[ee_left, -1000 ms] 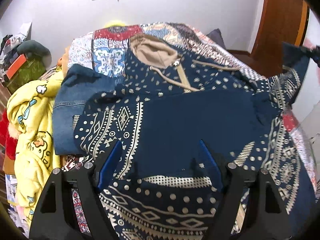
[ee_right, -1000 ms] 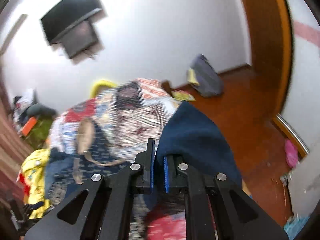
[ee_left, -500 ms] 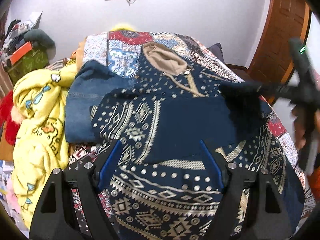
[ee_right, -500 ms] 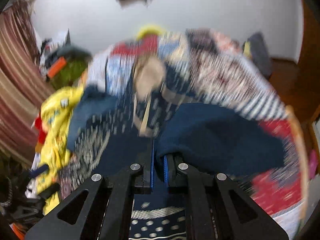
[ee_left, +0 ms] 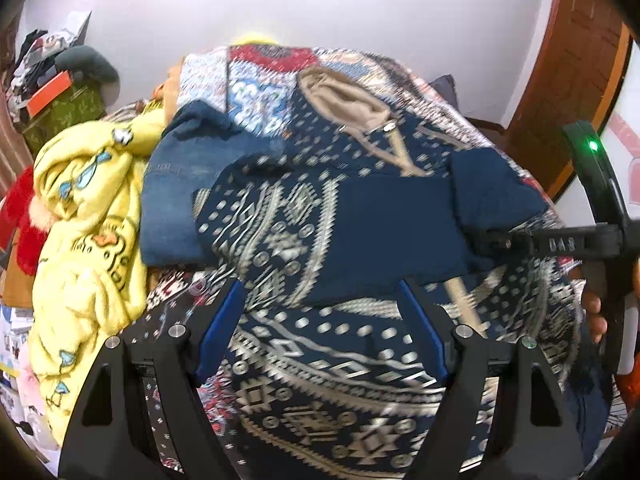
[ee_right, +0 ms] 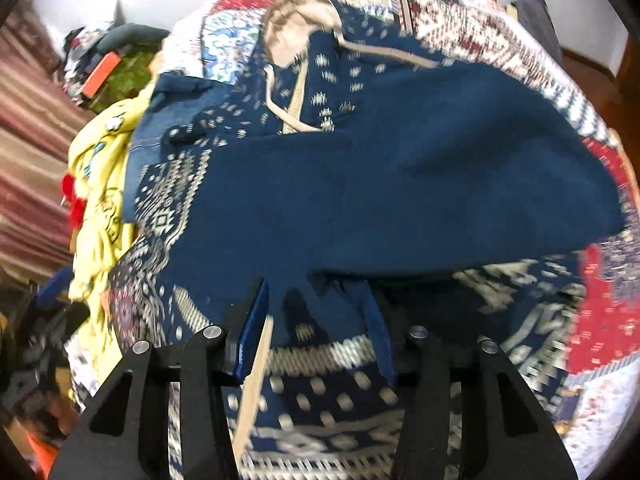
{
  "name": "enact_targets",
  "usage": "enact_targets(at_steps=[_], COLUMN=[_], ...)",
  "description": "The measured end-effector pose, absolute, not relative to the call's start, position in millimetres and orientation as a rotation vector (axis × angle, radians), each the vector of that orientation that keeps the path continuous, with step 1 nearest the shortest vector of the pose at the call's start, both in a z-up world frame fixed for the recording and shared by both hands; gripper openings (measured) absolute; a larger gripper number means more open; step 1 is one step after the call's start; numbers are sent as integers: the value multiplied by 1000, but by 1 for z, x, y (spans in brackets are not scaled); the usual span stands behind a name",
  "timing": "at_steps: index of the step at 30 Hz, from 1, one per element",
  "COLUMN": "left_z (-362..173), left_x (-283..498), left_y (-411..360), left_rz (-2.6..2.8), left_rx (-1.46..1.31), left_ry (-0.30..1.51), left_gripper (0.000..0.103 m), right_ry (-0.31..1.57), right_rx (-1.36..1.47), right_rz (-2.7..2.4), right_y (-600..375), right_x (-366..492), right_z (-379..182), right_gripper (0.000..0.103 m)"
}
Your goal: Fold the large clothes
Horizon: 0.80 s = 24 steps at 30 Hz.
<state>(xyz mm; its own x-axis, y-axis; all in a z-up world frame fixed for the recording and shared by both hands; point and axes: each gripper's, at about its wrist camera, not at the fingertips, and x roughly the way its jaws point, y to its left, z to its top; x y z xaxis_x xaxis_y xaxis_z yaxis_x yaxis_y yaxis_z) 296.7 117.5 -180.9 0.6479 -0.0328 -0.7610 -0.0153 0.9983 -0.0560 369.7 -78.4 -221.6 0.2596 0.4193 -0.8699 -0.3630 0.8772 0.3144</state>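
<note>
While the left gripper (ee_left: 320,328) hangs wide open above the patterned hoodie (ee_left: 360,380), the right gripper (ee_right: 316,320) has just been opening, its sleeve (ee_right: 440,168) released ahead of its fingertips.

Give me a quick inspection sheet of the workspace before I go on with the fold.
Surface: patchwork quilt on a bed.
Job's things: navy patterned hoodie spread flat, right sleeve folded across the chest.
Clutter: yellow blanket, blue denim garment beside the hoodie.
Grippers: left gripper open, nothing held; right gripper, jaws just opening, sleeve released.
Cables: nothing seen on the bed.
Surroundings: white wall, wooden door.
</note>
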Motion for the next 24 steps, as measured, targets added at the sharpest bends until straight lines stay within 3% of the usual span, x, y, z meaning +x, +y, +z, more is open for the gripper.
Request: enact_targets(at_steps=[9, 13, 17, 24], left_z=[-131, -122, -137, -192], left_x=[318, 340, 370, 423], left_y=[33, -20, -75, -164], left_rz=[-154, -257, -337, -423], left_rx=[42, 81, 140, 246], left_ry=[781, 776, 823, 940], left_gripper=[78, 82, 82, 82], right_ry=[964, 837, 771, 823], right_rx=[-6, -24, -39, -49], right_rz=[420, 298, 186, 97], right_y=[-172, -219, -253, -286], right_x=[332, 321, 318, 326], right_z=[-152, -128, -124, -155], right_gripper=[45, 59, 64, 64])
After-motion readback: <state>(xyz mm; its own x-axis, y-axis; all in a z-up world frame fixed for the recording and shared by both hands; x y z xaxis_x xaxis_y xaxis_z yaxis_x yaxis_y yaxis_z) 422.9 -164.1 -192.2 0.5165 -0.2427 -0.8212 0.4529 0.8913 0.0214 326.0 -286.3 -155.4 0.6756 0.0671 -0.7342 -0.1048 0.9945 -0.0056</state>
